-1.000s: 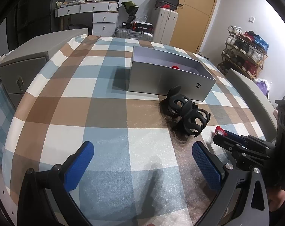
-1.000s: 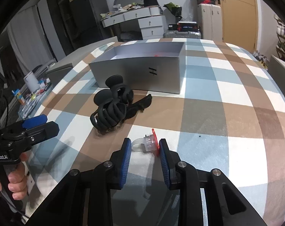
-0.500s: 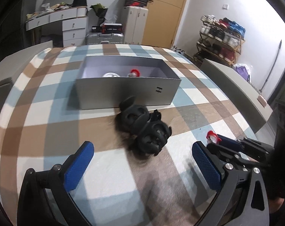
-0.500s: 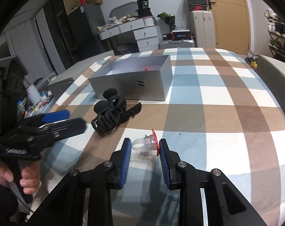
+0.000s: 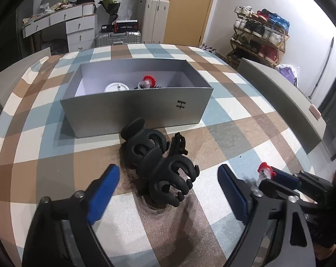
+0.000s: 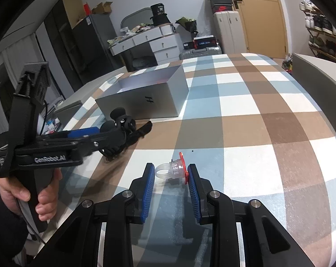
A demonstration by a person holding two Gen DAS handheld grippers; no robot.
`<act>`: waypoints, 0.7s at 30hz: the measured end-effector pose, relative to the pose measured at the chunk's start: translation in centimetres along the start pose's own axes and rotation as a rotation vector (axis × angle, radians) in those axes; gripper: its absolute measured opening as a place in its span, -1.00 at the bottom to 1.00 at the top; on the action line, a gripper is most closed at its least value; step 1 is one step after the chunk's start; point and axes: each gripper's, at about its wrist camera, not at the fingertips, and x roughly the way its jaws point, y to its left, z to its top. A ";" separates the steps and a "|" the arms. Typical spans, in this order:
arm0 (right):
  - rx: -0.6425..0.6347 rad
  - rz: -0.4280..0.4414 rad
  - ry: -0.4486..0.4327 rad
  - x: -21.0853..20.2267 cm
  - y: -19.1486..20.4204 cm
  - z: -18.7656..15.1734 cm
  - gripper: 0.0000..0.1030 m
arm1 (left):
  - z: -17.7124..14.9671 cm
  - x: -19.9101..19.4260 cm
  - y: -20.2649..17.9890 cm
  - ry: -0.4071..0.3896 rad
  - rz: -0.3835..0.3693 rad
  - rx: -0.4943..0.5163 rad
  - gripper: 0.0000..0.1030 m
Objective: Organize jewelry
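Note:
A pile of black hair claws (image 5: pixel 161 166) lies on the plaid cloth just in front of a grey open box (image 5: pixel 137 109). My left gripper (image 5: pixel 168 187) straddles the nearest claw and its jaws are closing, with a gap still showing between each blue pad and the claw. Inside the box lie a white round piece (image 5: pixel 117 87) and a red-topped ring (image 5: pixel 148 81). My right gripper (image 6: pixel 171 176) is shut on a clear ring with a red top (image 6: pixel 175 169), held just above the cloth. That ring (image 5: pixel 265 171) also shows at the right of the left wrist view.
A person's hand (image 6: pixel 25 197) grips the left gripper's handle. Grey padded seats (image 5: pixel 285 98) flank the table. Behind stand a white dresser (image 5: pixel 74 26), a suitcase (image 5: pixel 118 39), a wooden door (image 5: pixel 188 11) and a shoe rack (image 5: pixel 259 37).
The left gripper has swung to face the box and come up to the hair claws, and its jaws have narrowed around them. The right gripper still holds the ring and has drifted slightly.

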 end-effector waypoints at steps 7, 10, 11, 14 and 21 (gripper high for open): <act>-0.008 0.008 -0.010 -0.2 0.1 -0.1 -0.43 | 0.0 0.3 0.0 0.028 -0.008 0.004 -0.02; -0.003 0.011 -0.011 -0.2 -0.1 -0.1 -0.43 | -0.3 0.0 0.1 0.021 0.001 0.013 -0.03; -0.005 0.010 -0.012 -0.2 -0.1 -0.1 -0.43 | -0.3 -0.1 0.1 0.019 0.000 0.013 -0.03; -0.007 0.012 -0.017 -0.3 -0.1 -0.1 -0.43 | -0.7 -1.1 0.5 -0.003 -0.008 -0.004 -0.03; -0.010 0.024 -0.031 -0.6 0.3 0.3 -0.43 | -0.9 -4.0 1.5 -0.075 -0.033 -0.020 -0.03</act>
